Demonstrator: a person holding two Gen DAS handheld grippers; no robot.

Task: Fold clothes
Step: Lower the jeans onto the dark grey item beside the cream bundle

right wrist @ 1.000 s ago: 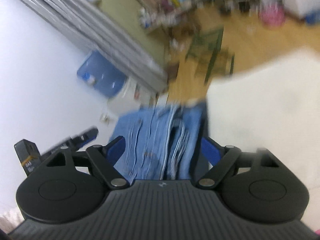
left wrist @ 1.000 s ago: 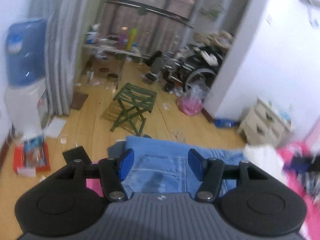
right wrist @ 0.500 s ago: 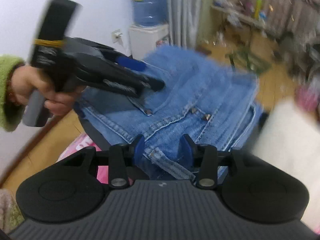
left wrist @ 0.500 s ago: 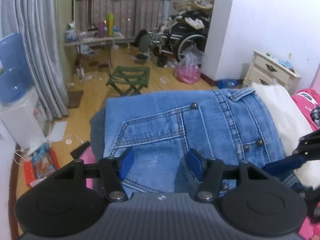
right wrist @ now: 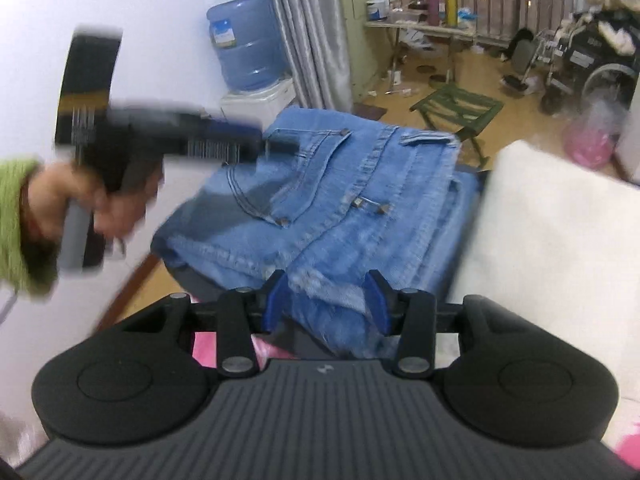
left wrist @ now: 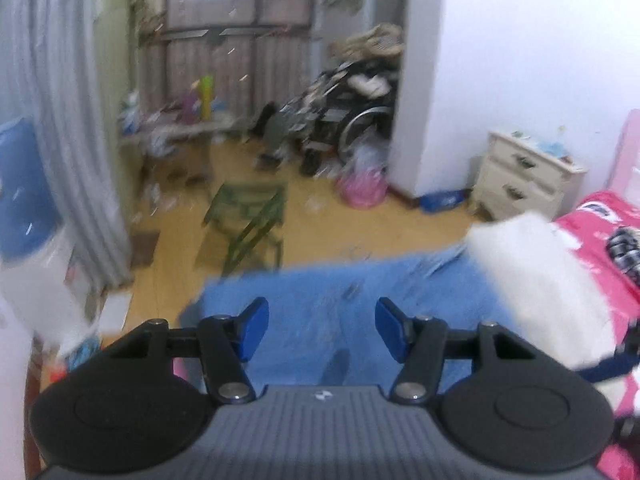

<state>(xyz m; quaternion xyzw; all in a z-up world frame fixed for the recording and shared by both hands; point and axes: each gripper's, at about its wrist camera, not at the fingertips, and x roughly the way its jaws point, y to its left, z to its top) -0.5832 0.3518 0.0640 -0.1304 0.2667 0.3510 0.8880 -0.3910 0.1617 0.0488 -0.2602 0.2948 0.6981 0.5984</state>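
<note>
A folded blue denim garment (right wrist: 344, 200) lies on the bed corner; it shows blurred in the left wrist view (left wrist: 340, 308). My right gripper (right wrist: 326, 300) is part open, its blue pads either side of the frayed near hem without clamping it. My left gripper (left wrist: 318, 328) is open and empty, held above the denim; it also shows from the side in the right wrist view (right wrist: 224, 140), blurred, above the garment's far left part. A white fluffy garment (right wrist: 560, 248) lies right of the denim, touching it.
Pink bedding (left wrist: 592, 232) lies at the right. A green folding stool (right wrist: 456, 108) stands on the wooden floor beyond the bed. A water dispenser (right wrist: 248, 56) stands by the curtain, a white nightstand (left wrist: 524, 172) by the wall. Clutter and a wheelchair (right wrist: 592, 64) fill the back.
My left gripper has lifted off the denim and pulled back, moving fast. My right gripper has opened wider around the hem and the denim lies flatter.
</note>
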